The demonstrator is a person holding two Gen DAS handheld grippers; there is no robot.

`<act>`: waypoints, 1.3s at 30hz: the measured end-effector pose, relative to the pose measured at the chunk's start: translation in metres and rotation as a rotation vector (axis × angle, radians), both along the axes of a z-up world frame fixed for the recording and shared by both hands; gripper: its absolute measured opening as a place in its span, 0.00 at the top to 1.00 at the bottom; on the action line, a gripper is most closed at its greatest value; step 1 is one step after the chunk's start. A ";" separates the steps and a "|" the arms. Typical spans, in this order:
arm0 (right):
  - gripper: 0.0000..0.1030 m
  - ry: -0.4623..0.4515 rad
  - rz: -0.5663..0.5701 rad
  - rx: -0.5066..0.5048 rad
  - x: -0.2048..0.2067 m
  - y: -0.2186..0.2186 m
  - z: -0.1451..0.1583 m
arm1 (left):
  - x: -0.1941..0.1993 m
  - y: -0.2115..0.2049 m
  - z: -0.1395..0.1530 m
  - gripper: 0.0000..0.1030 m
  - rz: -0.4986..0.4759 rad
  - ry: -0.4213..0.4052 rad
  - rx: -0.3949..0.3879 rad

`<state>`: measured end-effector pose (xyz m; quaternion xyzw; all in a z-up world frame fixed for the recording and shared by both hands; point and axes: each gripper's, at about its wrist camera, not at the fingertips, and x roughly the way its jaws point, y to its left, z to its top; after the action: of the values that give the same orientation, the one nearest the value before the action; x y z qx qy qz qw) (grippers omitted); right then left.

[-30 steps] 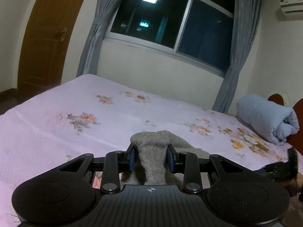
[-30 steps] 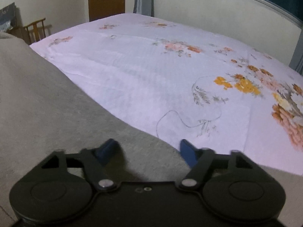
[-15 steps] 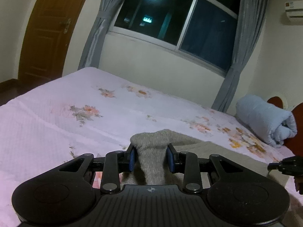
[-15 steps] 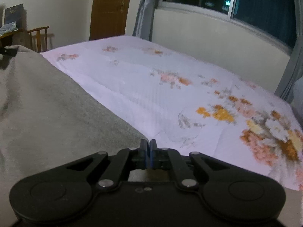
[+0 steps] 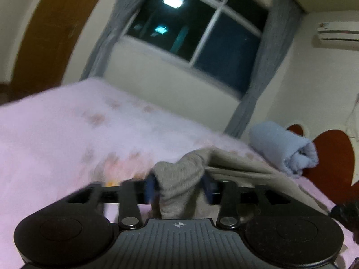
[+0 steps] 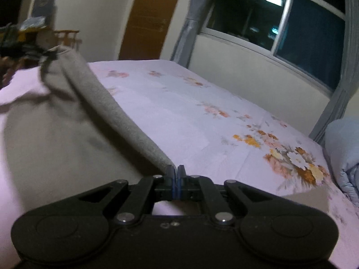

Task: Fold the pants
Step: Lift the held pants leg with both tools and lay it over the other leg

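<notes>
Above bed — right tool (image 6: 175, 172) pinches pants (image 6: 74, 121).

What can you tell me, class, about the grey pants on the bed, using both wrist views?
The grey pants look like soft, fleecy knit. They are stretched between the two grippers above the pink floral bedsheet, partly lifted and sagging. The right gripper is shut on one edge, which runs taut away from it. A bunched fold sits between the left gripper's opening jaws. The picture is blurred, so seams cannot be made out.
</notes>
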<state>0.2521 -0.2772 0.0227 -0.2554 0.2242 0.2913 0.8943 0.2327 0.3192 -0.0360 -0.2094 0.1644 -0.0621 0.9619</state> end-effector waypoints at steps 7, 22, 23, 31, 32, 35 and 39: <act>1.00 0.111 -0.129 0.026 -0.050 -0.006 -0.063 | -0.093 -0.018 -0.038 0.03 0.173 0.229 -0.046; 0.90 0.113 -0.458 0.347 -0.036 -0.062 -0.048 | -0.059 -0.030 -0.044 0.79 0.251 0.299 -0.306; 0.84 0.117 -0.480 0.365 -0.037 -0.065 -0.049 | -0.061 -0.029 -0.042 0.79 0.249 0.285 -0.317; 0.53 0.223 -0.682 0.472 -0.020 -0.079 -0.069 | -0.055 -0.024 -0.027 0.79 0.201 0.241 -0.320; 0.57 0.262 -0.706 0.499 -0.012 -0.082 -0.072 | -0.053 -0.021 -0.027 0.79 0.190 0.245 -0.326; 1.00 0.363 -0.701 0.606 0.003 -0.092 -0.080 | -0.041 -0.017 -0.026 0.79 0.167 0.271 -0.310; 1.00 0.214 -0.631 0.641 -0.014 -0.093 -0.038 | -0.048 -0.008 0.008 0.99 0.125 0.079 -0.343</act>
<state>0.2378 -0.3699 -0.0155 0.1460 0.2807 0.0844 0.9449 0.1847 0.3116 -0.0280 -0.3826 0.1756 -0.0213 0.9068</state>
